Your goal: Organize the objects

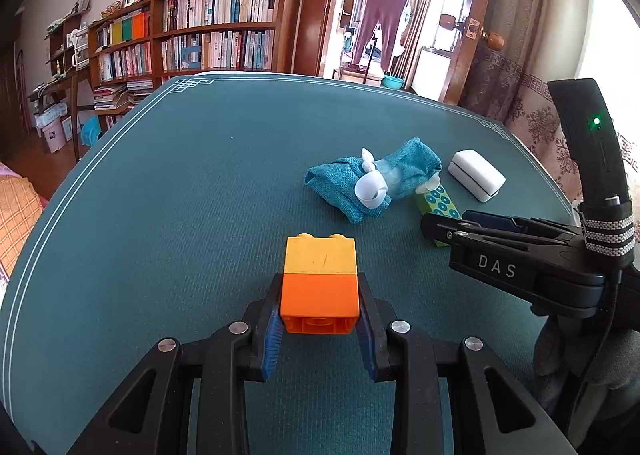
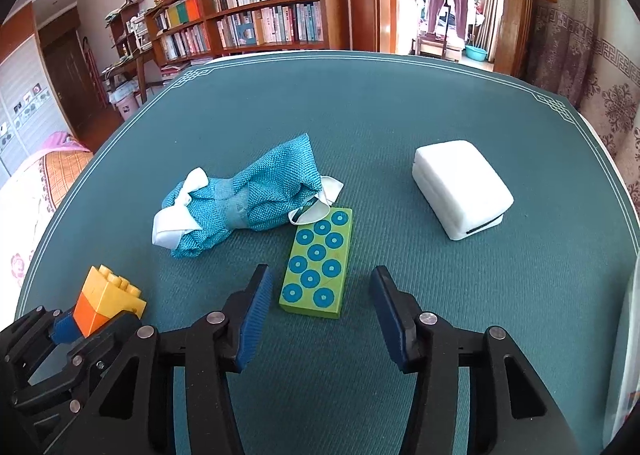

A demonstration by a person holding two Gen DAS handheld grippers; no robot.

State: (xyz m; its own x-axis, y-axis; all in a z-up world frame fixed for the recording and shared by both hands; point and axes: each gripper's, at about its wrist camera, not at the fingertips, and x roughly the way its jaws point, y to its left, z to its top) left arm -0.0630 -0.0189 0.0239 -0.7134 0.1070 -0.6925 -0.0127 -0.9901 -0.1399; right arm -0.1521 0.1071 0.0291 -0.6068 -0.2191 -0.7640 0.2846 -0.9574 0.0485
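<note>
My left gripper (image 1: 320, 307) is shut on a two-block stack, its blue pads pressing the orange block (image 1: 319, 301) with the yellow block (image 1: 320, 255) joined to its far end. From the right wrist view the same stack (image 2: 108, 299) shows at the lower left in the left gripper (image 2: 68, 325). My right gripper (image 2: 320, 275) is open just above the mat. A green block with blue dots (image 2: 318, 263) lies between its fingers, close to the left pad and apart from the right one. In the left wrist view the right gripper (image 1: 440, 227) sits over that green block (image 1: 438, 203).
A crumpled teal cloth pouch with white ribbon (image 2: 248, 199) touches the green block's far end. A white rectangular case (image 2: 460, 187) lies to the right. All rest on a teal table mat (image 2: 400, 103). Bookshelves and a doorway stand beyond the table.
</note>
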